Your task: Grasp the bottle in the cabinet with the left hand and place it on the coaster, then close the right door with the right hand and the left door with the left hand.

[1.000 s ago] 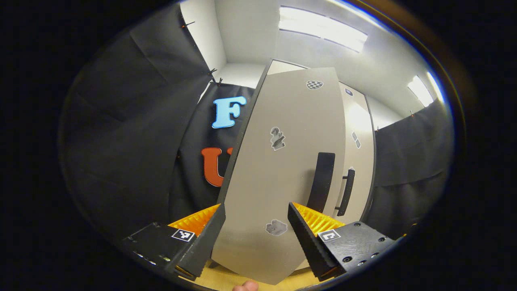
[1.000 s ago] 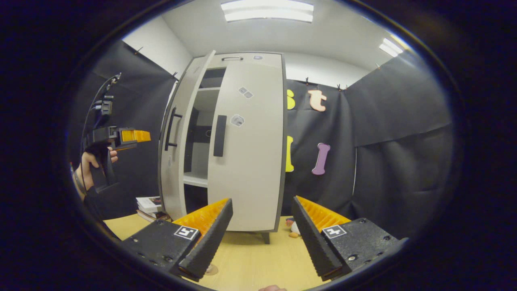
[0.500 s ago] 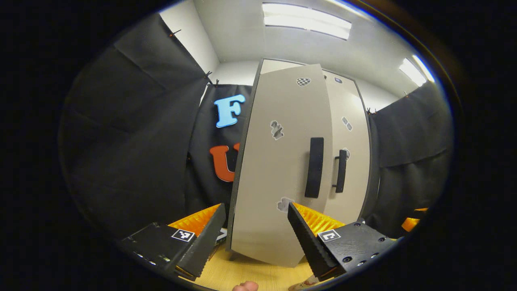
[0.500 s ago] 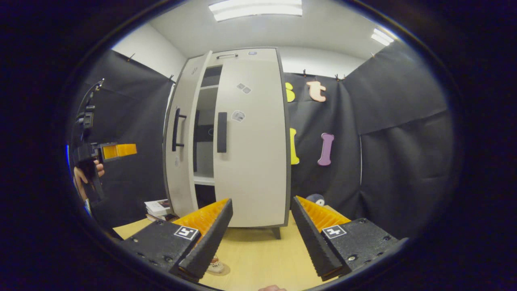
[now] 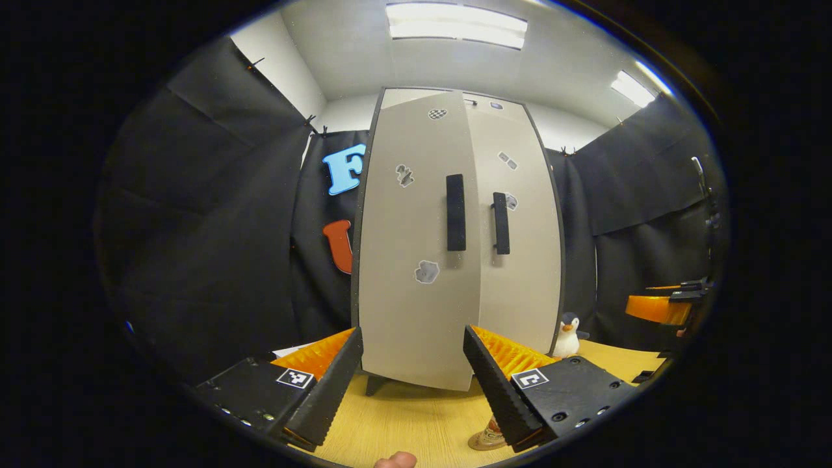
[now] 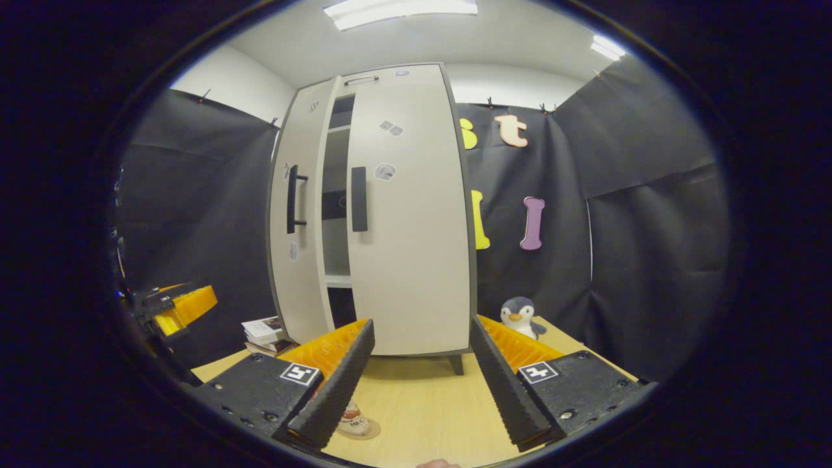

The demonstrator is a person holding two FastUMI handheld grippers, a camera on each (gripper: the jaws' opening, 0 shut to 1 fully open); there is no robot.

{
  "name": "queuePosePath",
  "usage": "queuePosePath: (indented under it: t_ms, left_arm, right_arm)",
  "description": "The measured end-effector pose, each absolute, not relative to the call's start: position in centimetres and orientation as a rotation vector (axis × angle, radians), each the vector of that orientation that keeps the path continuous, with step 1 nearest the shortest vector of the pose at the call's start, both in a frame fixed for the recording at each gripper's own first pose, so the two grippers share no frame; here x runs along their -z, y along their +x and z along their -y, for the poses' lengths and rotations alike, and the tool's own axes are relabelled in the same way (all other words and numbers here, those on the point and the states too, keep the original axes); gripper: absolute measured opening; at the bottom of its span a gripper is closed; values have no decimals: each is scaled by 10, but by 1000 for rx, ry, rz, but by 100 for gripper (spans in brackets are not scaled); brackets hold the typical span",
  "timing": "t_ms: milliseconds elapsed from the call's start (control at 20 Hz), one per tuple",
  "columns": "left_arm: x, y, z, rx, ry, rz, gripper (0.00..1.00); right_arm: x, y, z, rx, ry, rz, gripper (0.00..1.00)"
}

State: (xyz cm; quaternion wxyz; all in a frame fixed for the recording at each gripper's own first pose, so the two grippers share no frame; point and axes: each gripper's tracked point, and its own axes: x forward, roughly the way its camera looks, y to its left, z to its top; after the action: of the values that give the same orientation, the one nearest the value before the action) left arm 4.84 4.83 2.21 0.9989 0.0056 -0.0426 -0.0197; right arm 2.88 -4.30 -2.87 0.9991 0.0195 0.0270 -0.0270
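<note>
Black cloth walls close in the booth around a pale wooden bench (image 6: 422, 416), and at its far side stands the cabinet (image 6: 403, 214), filling the centre of both views. Your left tool (image 5: 411, 383) is apart and holds nothing, aimed at the left door (image 5: 406, 260); your right tool (image 6: 421, 390) is likewise apart and empty, low in the frame before the right door (image 6: 409, 227). That right door looks flush against the frame, while a dark slit beside the left door's handle (image 6: 294, 198) shows it stands slightly ajar, so I judge 1 push remains for you. The bottle (image 6: 354, 419) sits on the coaster (image 6: 370, 430) at the bottom of the right gripper view, near your fingers, clear of both doors' swing. A toy penguin (image 6: 520, 315) stands right of the cabinet, and books (image 6: 263, 331) lie left.
</note>
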Motion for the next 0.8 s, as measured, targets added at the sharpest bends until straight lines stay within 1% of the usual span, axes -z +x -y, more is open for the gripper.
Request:
queuePosePath:
  t_ms: [50,150,200,250,300,350,400,450,500,650,700,800]
  left_arm:
    - [-22,48,-46,44,12,92,94]
    - [-26,49,-36,64,-3,115,95]
    - [-27,50,-33,74,-6,119,99]
    - [-27,52,-33,76,-7,122,95]
    - [-28,53,-33,76,-9,127,94]
    - [-29,52,-33,74,-13,129,95]
    - [-28,52,-33,73,-19,127,99]
    - [-26,53,-34,74,-25,124,99]
    - [-24,54,-35,75,-31,116,99]
    - [-22,55,-40,66,-32,105,99]
    - [-23,55,-41,63,-30,107,95]
    - [-21,56,-42,72,-34,110,95]
  right_arm:
    - [28,29,43,53,35,-54,97]
    - [27,30,37,32,50,-55,97]
    - [27,30,34,22,61,-57,94]
    - [25,29,32,16,65,-53,96]
    - [23,28,31,17,60,-46,96]
    - [22,27,32,21,52,-43,96]
    - [22,27,31,23,45,-46,96]
    - [24,27,30,22,41,-48,96]
    - [24,27,29,19,42,-49,94]
    - [25,28,26,16,57,-49,94]
    - [24,29,26,17,60,-49,94]
    - [26,30,24,13,62,-55,94]
